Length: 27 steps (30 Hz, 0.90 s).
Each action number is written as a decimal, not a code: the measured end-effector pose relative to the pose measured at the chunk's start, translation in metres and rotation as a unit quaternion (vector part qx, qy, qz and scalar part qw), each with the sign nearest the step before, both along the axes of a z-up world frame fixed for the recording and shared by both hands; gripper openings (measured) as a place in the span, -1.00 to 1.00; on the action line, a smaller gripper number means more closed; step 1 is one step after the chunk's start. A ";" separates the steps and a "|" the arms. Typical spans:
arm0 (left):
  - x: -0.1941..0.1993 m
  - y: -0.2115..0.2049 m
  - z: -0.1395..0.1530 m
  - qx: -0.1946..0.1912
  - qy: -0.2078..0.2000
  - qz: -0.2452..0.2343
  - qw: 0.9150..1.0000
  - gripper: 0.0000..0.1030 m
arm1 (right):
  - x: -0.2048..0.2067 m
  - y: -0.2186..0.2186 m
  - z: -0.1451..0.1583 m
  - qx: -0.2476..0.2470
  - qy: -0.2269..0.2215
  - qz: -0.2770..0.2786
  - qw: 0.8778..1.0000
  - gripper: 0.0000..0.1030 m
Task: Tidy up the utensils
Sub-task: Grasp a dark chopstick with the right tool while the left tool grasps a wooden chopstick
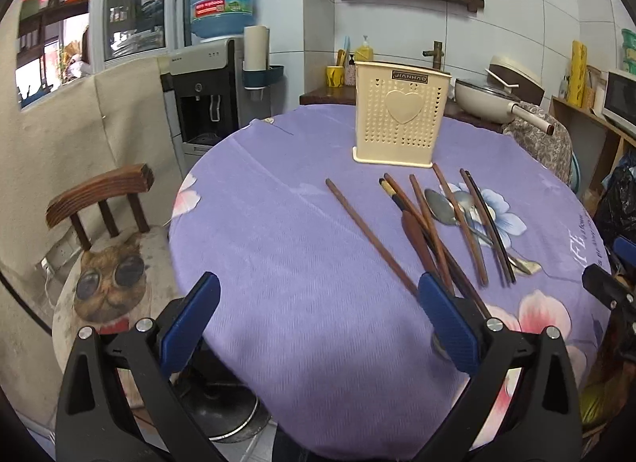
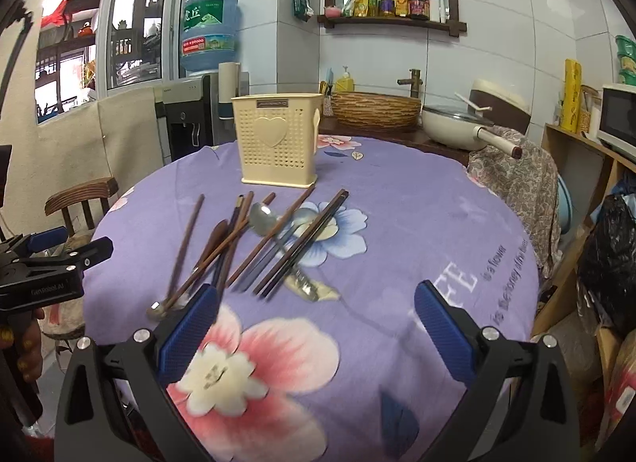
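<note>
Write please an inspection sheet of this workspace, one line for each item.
Surface: round table under a purple floral cloth.
Job's things: cream utensil holder upright at the far side; chopsticks and metal spoon loose in a pile before it.
Clutter: nothing seen on the cloth.
Grippers: left tongs open, empty; right tongs open, empty.
Cables: nothing seen on the table.
Surroundings: wooden chair, water dispenser, pan, bottle shelf.
</note>
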<state>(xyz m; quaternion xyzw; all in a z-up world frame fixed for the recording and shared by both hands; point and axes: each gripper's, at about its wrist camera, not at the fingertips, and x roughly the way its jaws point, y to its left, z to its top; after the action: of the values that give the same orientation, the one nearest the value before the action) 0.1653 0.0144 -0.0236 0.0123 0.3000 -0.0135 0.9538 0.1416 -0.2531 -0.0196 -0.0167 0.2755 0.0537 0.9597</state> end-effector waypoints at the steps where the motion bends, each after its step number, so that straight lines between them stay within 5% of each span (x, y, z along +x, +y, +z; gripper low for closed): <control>1: 0.011 -0.001 0.002 0.004 0.004 -0.005 1.000 0.90 | 0.014 -0.003 0.001 0.007 0.015 0.006 1.000 0.73; 6: 0.062 -0.006 0.010 0.023 0.033 -0.016 0.999 0.62 | 0.072 0.000 0.009 0.001 0.059 0.031 0.998 0.41; 11: 0.115 -0.003 0.004 -0.031 0.092 -0.020 0.995 0.27 | 0.122 0.001 0.012 0.019 0.090 0.058 0.994 0.01; 18: 0.153 -0.002 -0.009 -0.063 0.126 0.007 0.990 0.23 | 0.203 -0.014 -0.018 0.095 0.184 0.036 0.978 -0.50; 27: 0.158 -0.008 -0.012 -0.045 0.124 -0.005 0.991 0.23 | 0.223 -0.007 -0.026 0.079 0.199 0.027 0.976 -0.56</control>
<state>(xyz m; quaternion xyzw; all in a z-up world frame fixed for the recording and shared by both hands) 0.3235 0.0068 -0.0352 -0.0307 0.4151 -0.0334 0.9086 0.3644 -0.2597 -0.0461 0.0631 0.4551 0.1033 0.8822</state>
